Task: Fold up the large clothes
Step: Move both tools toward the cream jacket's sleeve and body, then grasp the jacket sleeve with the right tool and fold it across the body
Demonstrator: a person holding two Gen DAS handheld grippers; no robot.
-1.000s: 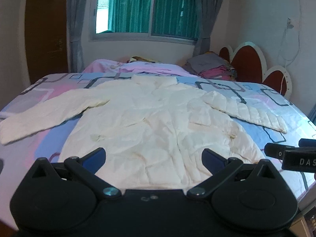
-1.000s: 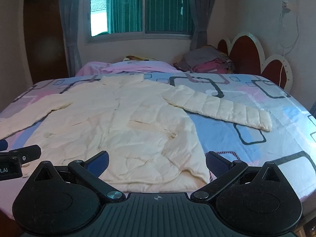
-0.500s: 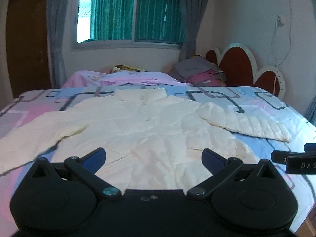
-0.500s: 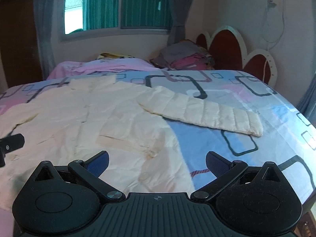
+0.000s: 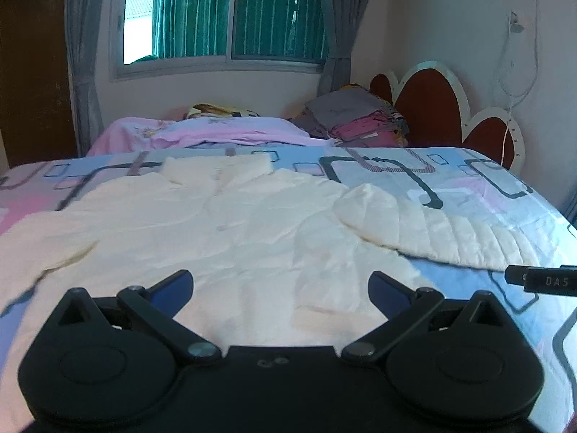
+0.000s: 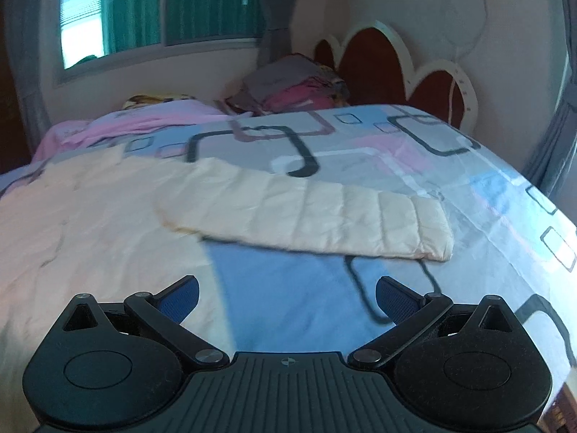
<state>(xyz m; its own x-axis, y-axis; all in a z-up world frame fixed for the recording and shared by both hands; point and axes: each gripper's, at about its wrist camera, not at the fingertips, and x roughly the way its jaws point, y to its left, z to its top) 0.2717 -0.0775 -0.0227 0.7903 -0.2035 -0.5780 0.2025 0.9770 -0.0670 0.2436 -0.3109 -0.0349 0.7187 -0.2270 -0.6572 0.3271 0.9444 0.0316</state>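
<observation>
- Bottom of frame: left gripper (image 5: 279, 285) with jaws wide apart, empty, low over the hem of the cream jacket (image 5: 223, 231); probably lining up a first grasp.
- Right gripper (image 6: 286, 294) likewise spread, gripping nothing, above bare bedsheet (image 6: 288, 288), aimed toward the sleeve (image 6: 324, 216) at mid-frame.
- Jacket spread flat, front up, sleeve laid outward, likely for folding inward.
- Upper centre: stacked clothes (image 5: 355, 122) beside the headboard (image 5: 429, 112).

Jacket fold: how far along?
Done: cream jacket is spread flat on the bed, sleeve out sideways. In hand: nothing; left tongs and right tongs are open and empty above it. Left: every fold.
</observation>
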